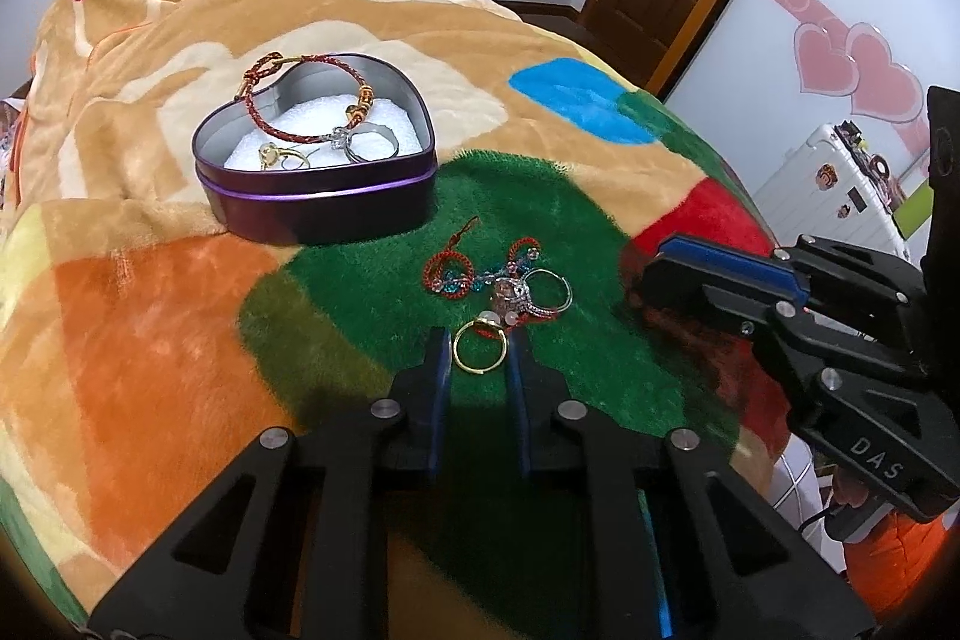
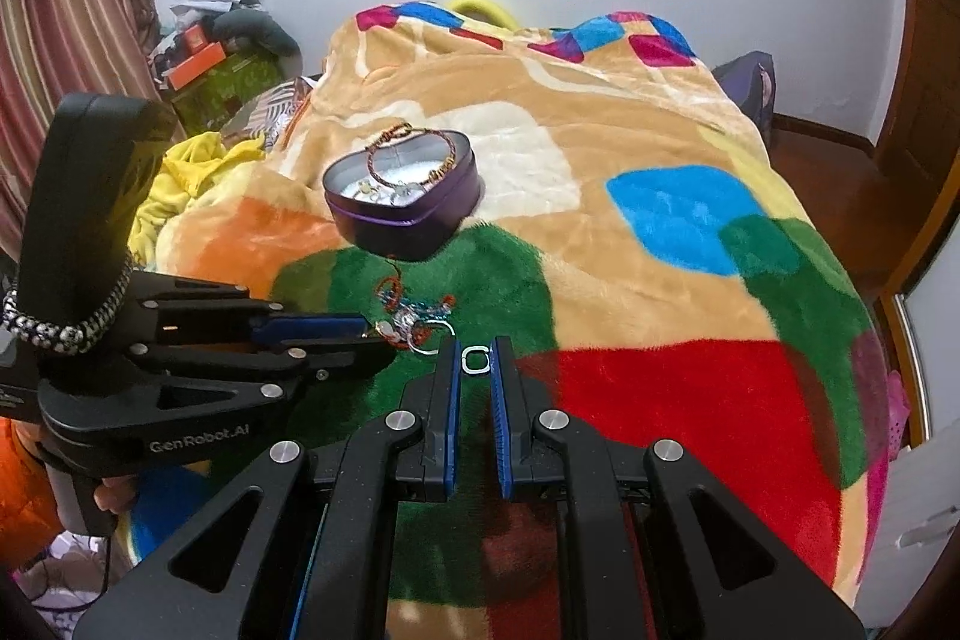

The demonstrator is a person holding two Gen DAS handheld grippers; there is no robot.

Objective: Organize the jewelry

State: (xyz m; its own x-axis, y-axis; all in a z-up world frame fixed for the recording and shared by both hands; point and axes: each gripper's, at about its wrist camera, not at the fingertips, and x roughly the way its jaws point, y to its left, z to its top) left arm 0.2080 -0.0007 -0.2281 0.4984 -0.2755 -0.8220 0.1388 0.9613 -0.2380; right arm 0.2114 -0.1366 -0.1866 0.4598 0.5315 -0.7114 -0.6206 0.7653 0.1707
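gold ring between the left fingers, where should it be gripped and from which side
Grip the gold ring across its plain band, away from the pale stone at its far edge. It lies flat on the green patch of the blanket, so probably come from above with the left gripper, a finger at each side of the band, as it already stands.

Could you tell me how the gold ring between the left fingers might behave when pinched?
The gold ring is a thin, smooth band, so it would probably slip or twist. Lying flat on the plush blanket, it may sink into the pile. It looks stiff and light.
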